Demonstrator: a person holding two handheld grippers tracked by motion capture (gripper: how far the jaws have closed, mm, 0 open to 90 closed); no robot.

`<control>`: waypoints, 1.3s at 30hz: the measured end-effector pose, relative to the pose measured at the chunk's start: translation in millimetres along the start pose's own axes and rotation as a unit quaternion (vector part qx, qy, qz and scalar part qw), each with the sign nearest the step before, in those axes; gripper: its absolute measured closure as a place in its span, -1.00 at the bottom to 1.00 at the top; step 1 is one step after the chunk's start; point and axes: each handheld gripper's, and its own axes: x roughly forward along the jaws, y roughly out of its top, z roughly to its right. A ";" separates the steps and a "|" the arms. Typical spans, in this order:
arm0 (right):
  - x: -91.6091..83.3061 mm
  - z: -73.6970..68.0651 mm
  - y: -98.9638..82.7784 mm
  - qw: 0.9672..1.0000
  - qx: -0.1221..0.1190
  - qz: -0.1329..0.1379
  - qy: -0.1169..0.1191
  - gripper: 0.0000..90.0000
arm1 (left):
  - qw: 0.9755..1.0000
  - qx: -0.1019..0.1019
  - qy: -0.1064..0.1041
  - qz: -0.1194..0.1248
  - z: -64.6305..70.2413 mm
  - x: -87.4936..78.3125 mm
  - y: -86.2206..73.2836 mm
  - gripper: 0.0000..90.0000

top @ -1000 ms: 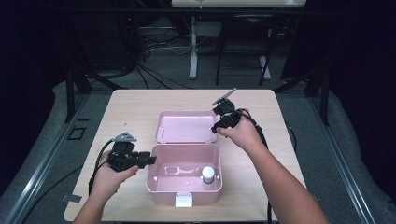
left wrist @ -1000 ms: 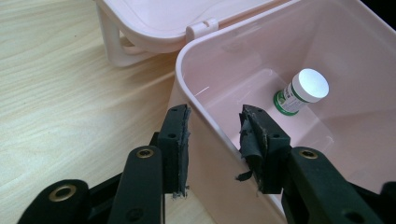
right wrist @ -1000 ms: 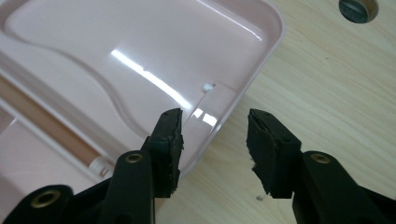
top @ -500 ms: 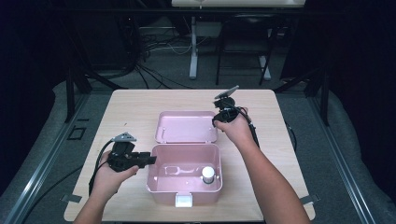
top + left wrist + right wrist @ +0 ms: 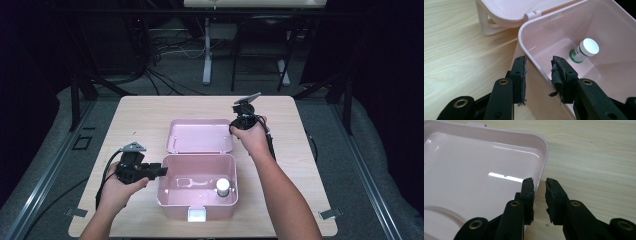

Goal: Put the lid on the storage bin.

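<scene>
Lid (image 5: 474,170) rim sits between right tool (image 5: 539,185) jaws.

A pale pink plastic box (image 5: 197,207) sits open at the desk's middle, its lid (image 5: 200,135) laid flat back toward twelve o'clock. A white-capped bottle (image 5: 222,187) stands inside, toward three o'clock.

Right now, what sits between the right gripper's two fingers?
The right-hand rim of the open pink lid, its edge running into the gap of the right gripper, seen in the right gripper view.
</scene>
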 end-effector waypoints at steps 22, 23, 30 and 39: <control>11.8 -5.0 2.1 1.000 0.011 -0.016 -0.013 0.84 | 1.000 -0.005 -0.004 0.001 -1.3 0.8 -0.1 0.43; 11.0 -5.3 2.0 1.000 0.011 -0.015 -0.013 0.84 | 1.000 -0.005 -0.004 0.001 -1.3 0.8 -0.1 0.43; 5.9 -4.6 1.8 1.000 0.013 -0.009 -0.011 0.85 | 1.000 -0.009 -0.004 0.001 -1.3 1.1 0.1 0.44; -4.5 -5.4 1.7 1.000 0.012 0.011 -0.008 0.87 | 1.000 -0.012 -0.005 0.003 -1.2 1.5 0.1 0.45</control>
